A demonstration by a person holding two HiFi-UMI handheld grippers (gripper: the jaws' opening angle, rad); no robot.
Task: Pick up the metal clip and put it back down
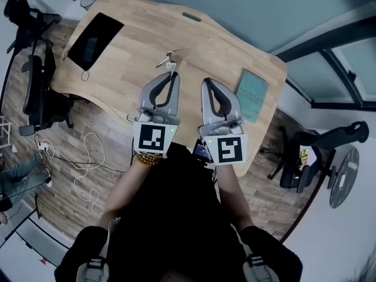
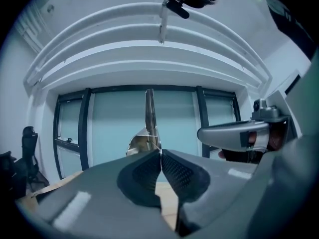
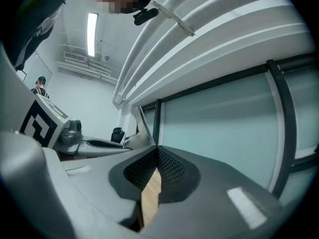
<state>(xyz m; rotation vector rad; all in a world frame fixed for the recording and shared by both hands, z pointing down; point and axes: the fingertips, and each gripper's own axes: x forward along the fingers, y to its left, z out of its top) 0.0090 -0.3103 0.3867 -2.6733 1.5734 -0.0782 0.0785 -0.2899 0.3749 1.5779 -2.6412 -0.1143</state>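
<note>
The metal clip (image 1: 168, 61) is a shiny folded clip with a long handle, held above the wooden table (image 1: 135, 46). My left gripper (image 1: 172, 75) is shut on it. In the left gripper view the clip (image 2: 148, 128) stands upright out of the closed fingertips, its handle pointing up against the glass wall. My right gripper (image 1: 207, 82) hovers just to the right, shut, with nothing between its pads; only table wood shows below the tips (image 3: 157, 149). In the right gripper view the clip (image 3: 141, 131) and the left gripper's body (image 3: 92, 144) appear at the left.
A black mat (image 1: 94, 36) lies on the table's left part. A teal notebook (image 1: 252, 94) lies at the right edge and a small green object (image 1: 191, 17) at the far edge. Office chairs (image 1: 32, 75) (image 1: 305, 157) flank the table; white cables (image 1: 88, 157) trail on the floor.
</note>
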